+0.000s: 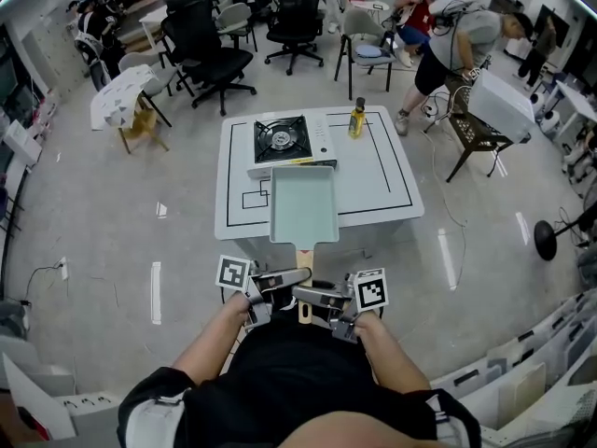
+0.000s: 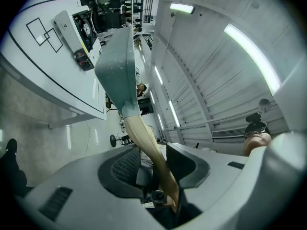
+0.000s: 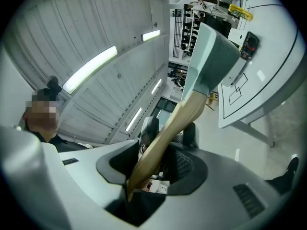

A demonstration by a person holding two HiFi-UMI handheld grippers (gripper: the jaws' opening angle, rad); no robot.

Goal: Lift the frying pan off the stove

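Observation:
A pale green rectangular frying pan [image 1: 303, 202] hangs in the air over the white table's front edge, clear of the black-topped stove [image 1: 282, 138] behind it. Its wooden handle [image 1: 304, 261] points back at me. My left gripper [image 1: 287, 277] and right gripper [image 1: 313, 295] both meet on that handle from opposite sides. In the left gripper view the handle [image 2: 146, 143] runs between the jaws of the left gripper [image 2: 153, 163], pads pressed on it. The right gripper view shows the handle [image 3: 177, 121] clamped in the right gripper [image 3: 160, 158], with the pan [image 3: 211, 61] tilted beyond.
The white table [image 1: 378, 194] carries black marked outlines and a yellow oil bottle [image 1: 356, 118] right of the stove. Office chairs, a small side table and a person bending over stand at the back. A fan base [image 1: 544, 239] sits on the floor at right.

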